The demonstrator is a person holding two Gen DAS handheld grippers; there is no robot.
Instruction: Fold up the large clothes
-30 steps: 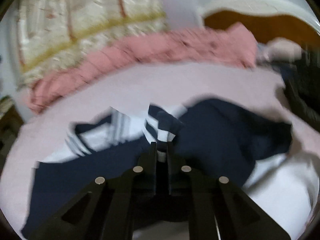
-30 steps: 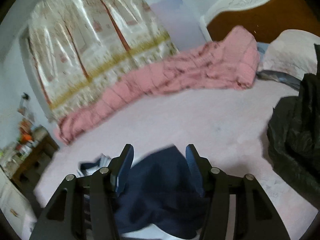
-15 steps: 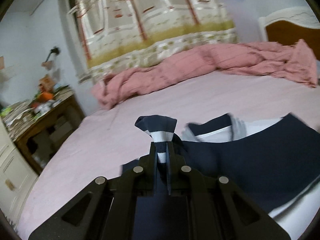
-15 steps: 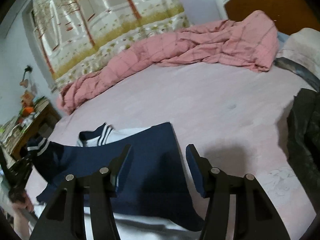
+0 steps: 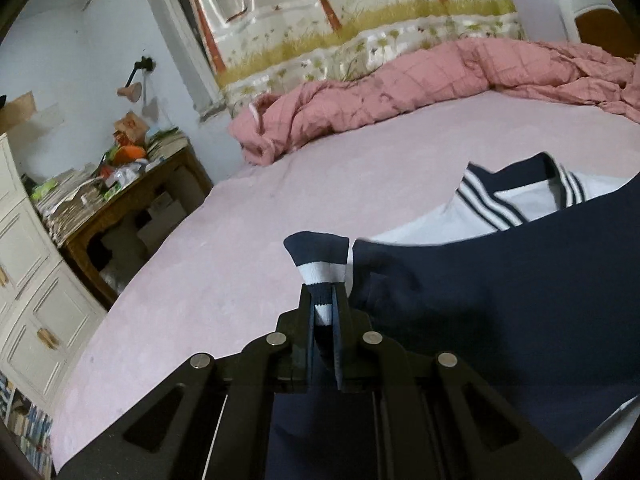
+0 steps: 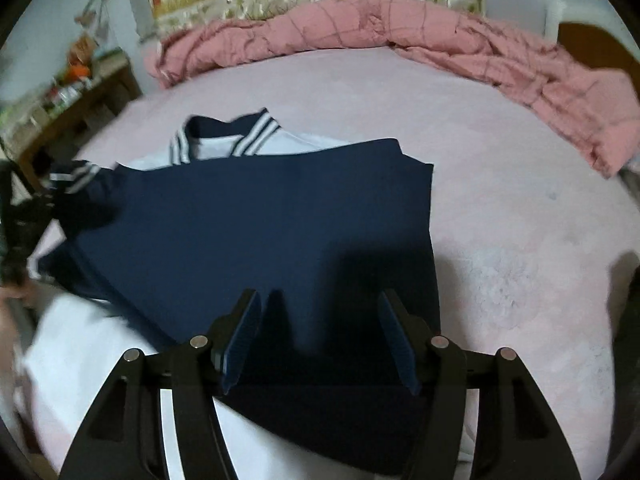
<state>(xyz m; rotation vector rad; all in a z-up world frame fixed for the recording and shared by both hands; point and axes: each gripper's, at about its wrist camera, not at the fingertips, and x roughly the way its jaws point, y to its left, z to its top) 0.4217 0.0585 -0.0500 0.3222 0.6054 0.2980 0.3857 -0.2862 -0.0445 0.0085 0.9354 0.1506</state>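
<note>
On the pink bed sheet [image 6: 500, 184] lies a navy-and-white jacket [image 6: 260, 220], spread mostly flat, its striped collar [image 6: 224, 136] toward the far side of the bed and a white part of it showing toward the near edge. The left gripper [image 5: 325, 300] has its jaws pinched together on the jacket's striped sleeve cuff [image 5: 320, 260]; the cuff's navy end and white band stick up past the fingertips, and the sleeve is drawn out to the jacket's left edge, lifted a little off the sheet. In the right wrist view that same gripper shows dimly at the far left, blurred, with the cuff beside it. The right gripper [image 6: 320, 332] hangs over the near navy panel with its blue-padded jaws apart; they have just been opening, and no cloth is caught between them, only the flat fabric below with their shadow on it. A crumpled pink quilt [image 5: 400, 88] runs along the far side of the bed under a curtain [image 5: 340, 12] printed with trees. A cluttered wooden desk [image 5: 132, 196] stands beyond the bed's left corner, beside a white cabinet [image 5: 28, 264].
</note>
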